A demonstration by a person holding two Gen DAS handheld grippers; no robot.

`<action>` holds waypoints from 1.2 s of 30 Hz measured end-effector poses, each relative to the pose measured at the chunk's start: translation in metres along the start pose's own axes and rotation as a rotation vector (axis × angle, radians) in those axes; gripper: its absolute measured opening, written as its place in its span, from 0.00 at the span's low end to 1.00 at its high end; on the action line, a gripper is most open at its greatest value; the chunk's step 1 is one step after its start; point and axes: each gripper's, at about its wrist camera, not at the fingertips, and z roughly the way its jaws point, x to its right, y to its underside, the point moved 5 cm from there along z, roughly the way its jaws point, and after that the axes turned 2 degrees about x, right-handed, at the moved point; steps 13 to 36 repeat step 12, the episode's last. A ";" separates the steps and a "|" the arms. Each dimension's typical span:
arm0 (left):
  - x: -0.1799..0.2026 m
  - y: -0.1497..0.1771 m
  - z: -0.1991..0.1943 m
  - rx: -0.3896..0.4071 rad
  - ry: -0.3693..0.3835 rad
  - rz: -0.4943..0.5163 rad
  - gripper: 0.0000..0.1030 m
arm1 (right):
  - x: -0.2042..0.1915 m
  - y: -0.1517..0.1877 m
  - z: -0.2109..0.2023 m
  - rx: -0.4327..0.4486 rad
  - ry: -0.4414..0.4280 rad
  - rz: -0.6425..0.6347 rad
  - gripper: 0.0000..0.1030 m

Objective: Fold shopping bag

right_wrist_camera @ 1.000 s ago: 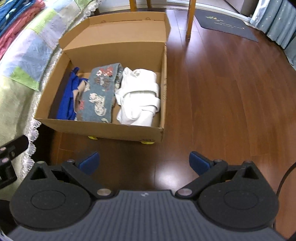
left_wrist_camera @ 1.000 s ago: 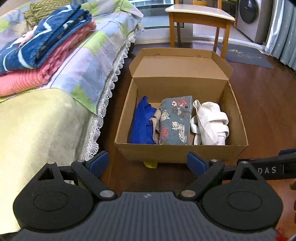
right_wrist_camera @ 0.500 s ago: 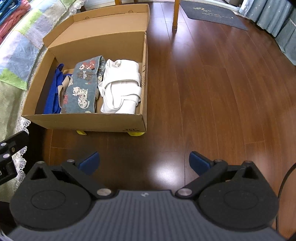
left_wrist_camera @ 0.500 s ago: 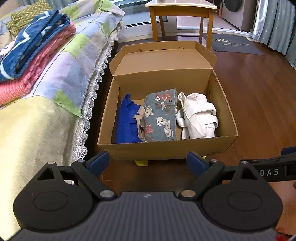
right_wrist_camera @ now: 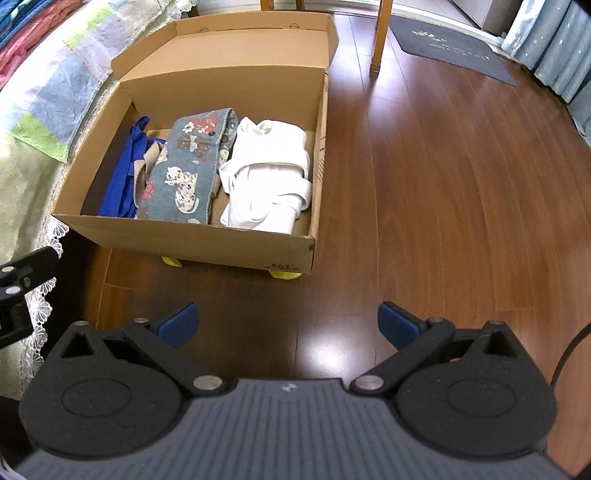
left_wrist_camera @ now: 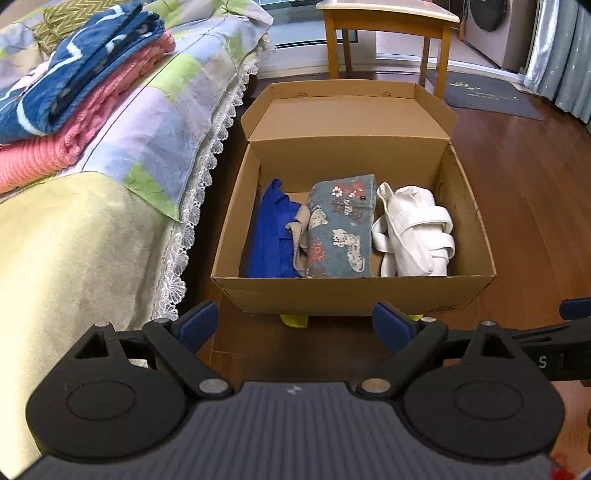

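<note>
An open cardboard box (left_wrist_camera: 354, 295) (right_wrist_camera: 192, 243) stands on the wooden floor beside the bed. Inside it lie three folded bags side by side: a blue one (left_wrist_camera: 271, 236) (right_wrist_camera: 123, 177) at the left, a grey one with a cat print (left_wrist_camera: 341, 229) (right_wrist_camera: 184, 170) in the middle, and a white one (left_wrist_camera: 413, 229) (right_wrist_camera: 269, 184) at the right. My left gripper (left_wrist_camera: 295, 325) hangs open in front of the box's near wall, holding nothing. My right gripper (right_wrist_camera: 288, 325) is open too, over bare floor short of the box's right front corner.
A bed (left_wrist_camera: 74, 236) with a patchwork cover and a stack of folded blankets (left_wrist_camera: 74, 96) lies left of the box. A wooden table (left_wrist_camera: 388, 22) stands behind it, a dark mat (right_wrist_camera: 454, 51) and curtains (right_wrist_camera: 554, 55) to the far right. Open floor (right_wrist_camera: 443, 184) spreads right of the box.
Both views have shifted slightly around the box, and the box now looks a little closer in the right wrist view. Both grippers stay open and empty. The bags have not moved.
</note>
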 end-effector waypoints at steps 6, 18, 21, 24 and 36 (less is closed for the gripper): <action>-0.003 0.001 0.003 -0.007 0.026 -0.015 0.90 | -0.007 -0.003 0.001 0.015 -0.009 -0.025 0.99; -0.019 0.002 0.011 -0.023 0.014 -0.067 0.90 | -0.020 -0.009 0.001 0.031 -0.013 -0.064 0.99; -0.019 0.002 0.011 -0.023 0.014 -0.067 0.90 | -0.020 -0.009 0.001 0.031 -0.013 -0.064 0.99; -0.019 0.002 0.011 -0.023 0.014 -0.067 0.90 | -0.020 -0.009 0.001 0.031 -0.013 -0.064 0.99; -0.019 0.002 0.011 -0.023 0.014 -0.067 0.90 | -0.020 -0.009 0.001 0.031 -0.013 -0.064 0.99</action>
